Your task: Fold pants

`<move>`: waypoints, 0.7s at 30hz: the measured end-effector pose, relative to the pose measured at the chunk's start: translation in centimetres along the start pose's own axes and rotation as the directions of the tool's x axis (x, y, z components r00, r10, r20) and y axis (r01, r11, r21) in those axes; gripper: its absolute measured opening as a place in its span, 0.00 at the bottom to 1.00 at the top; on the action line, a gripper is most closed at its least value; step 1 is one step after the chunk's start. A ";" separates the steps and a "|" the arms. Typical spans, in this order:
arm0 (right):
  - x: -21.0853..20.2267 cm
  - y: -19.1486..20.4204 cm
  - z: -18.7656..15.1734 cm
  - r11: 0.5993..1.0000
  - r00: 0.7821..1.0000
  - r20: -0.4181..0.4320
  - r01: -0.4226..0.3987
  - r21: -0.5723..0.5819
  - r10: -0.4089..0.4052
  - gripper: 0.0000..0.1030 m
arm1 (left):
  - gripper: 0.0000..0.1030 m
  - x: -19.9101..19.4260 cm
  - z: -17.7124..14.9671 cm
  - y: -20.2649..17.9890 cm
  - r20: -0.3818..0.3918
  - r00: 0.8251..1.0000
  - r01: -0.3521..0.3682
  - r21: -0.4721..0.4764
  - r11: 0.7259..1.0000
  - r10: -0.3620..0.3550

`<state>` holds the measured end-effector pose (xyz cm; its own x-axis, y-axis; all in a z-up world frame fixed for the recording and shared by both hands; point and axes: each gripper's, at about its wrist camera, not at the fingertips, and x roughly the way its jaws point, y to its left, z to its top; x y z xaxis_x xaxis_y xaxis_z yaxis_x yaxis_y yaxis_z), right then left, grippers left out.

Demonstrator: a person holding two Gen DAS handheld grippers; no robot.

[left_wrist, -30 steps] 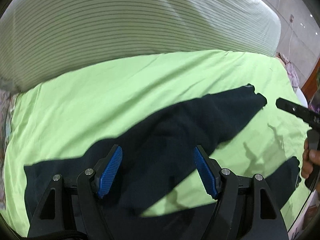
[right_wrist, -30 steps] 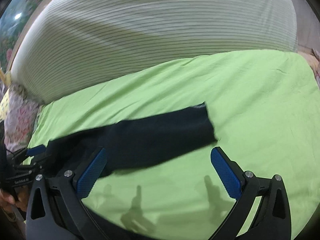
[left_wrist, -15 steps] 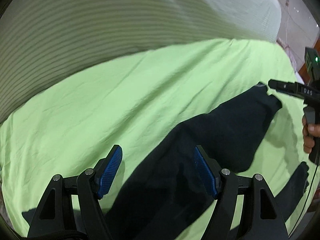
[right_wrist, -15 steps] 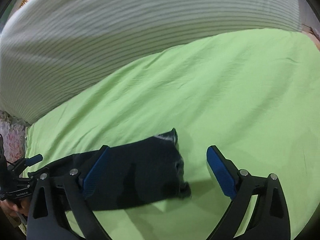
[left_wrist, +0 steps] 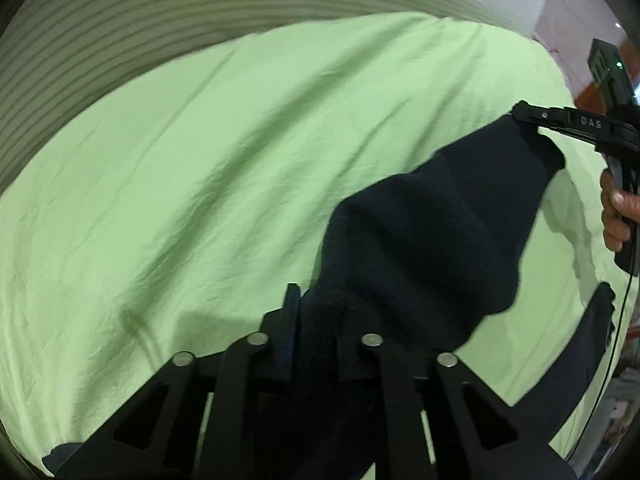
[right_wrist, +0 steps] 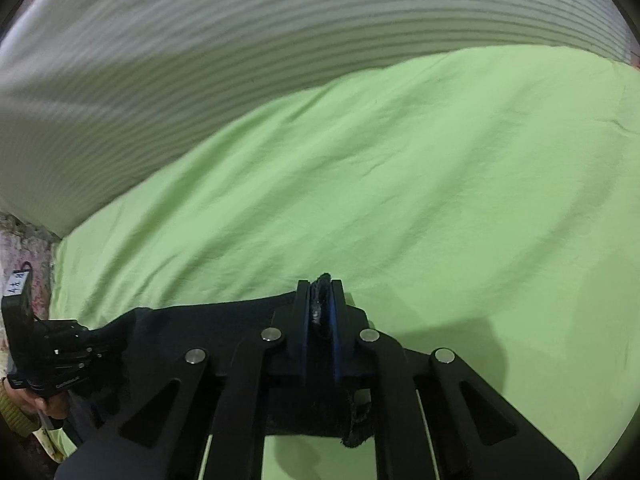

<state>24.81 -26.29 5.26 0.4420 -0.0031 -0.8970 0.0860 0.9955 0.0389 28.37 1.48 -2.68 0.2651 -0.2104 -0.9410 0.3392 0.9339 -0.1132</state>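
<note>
Dark navy pants point(left_wrist: 432, 232) lie on a lime green bed sheet point(left_wrist: 200, 152). My left gripper point(left_wrist: 316, 316) is shut on the pants, pinching the fabric near the waist end of one leg. My right gripper point(right_wrist: 322, 300) is shut on the hem of that leg point(right_wrist: 224, 324); it also shows in the left wrist view point(left_wrist: 524, 114) at the leg's far end. The leg hangs stretched between both grippers. The other leg point(left_wrist: 580, 356) lies on the sheet at lower right. The left gripper shows at the left edge of the right wrist view point(right_wrist: 60, 352).
A large white ribbed pillow or bolster point(right_wrist: 240, 48) runs along the far side of the bed. Flowered fabric point(right_wrist: 20, 248) lies at the left bed edge. The green sheet stretches wide between the pants and the pillow.
Both grippers were open over the pants a second ago; both have moved down and closed on one leg, the left near the waist end, the right on the hem.
</note>
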 end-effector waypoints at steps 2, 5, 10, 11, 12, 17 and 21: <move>-1.7 -0.3 -0.6 1.000 1.000 0.022 -0.019 0.004 0.018 0.08 | 0.05 -1.0 -0.5 -0.2 0.020 0.999 0.031 0.004 1.000 -0.031; -4.6 -0.7 -1.4 0.999 0.997 0.058 -0.052 0.003 0.052 0.08 | 0.04 -3.4 -1.8 -0.8 0.054 0.996 0.070 0.021 0.997 -0.071; -8.8 -2.1 -4.0 0.996 0.992 0.093 -0.084 -0.031 0.086 0.08 | 0.04 -7.5 -5.6 -2.5 0.099 0.986 0.129 0.049 0.990 -0.133; -9.6 -2.6 -4.6 0.995 0.991 0.098 -0.089 -0.034 0.092 0.08 | 0.04 -8.0 -6.5 -2.7 0.102 0.984 0.141 0.052 0.989 -0.146; -10.4 -3.0 -5.4 0.995 0.990 0.104 -0.094 -0.036 0.098 0.08 | 0.04 -8.4 -7.2 -3.0 0.105 0.982 0.151 0.056 0.987 -0.157; -10.9 -3.8 -7.8 0.996 0.991 0.102 -0.080 -0.028 0.083 0.07 | 0.04 -9.6 -10.2 -5.4 0.100 0.979 0.173 0.082 0.982 -0.181; -12.4 -5.4 -10.6 0.997 0.990 0.115 -0.076 -0.009 0.077 0.07 | 0.04 -10.1 -13.0 -7.8 0.084 0.976 0.192 0.101 0.976 -0.201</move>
<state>9.36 -30.57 11.50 0.5467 0.0627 -0.8350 0.0436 0.9937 0.1032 11.34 0.07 3.55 0.2665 -0.4175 -0.8687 0.4734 0.8418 -0.2594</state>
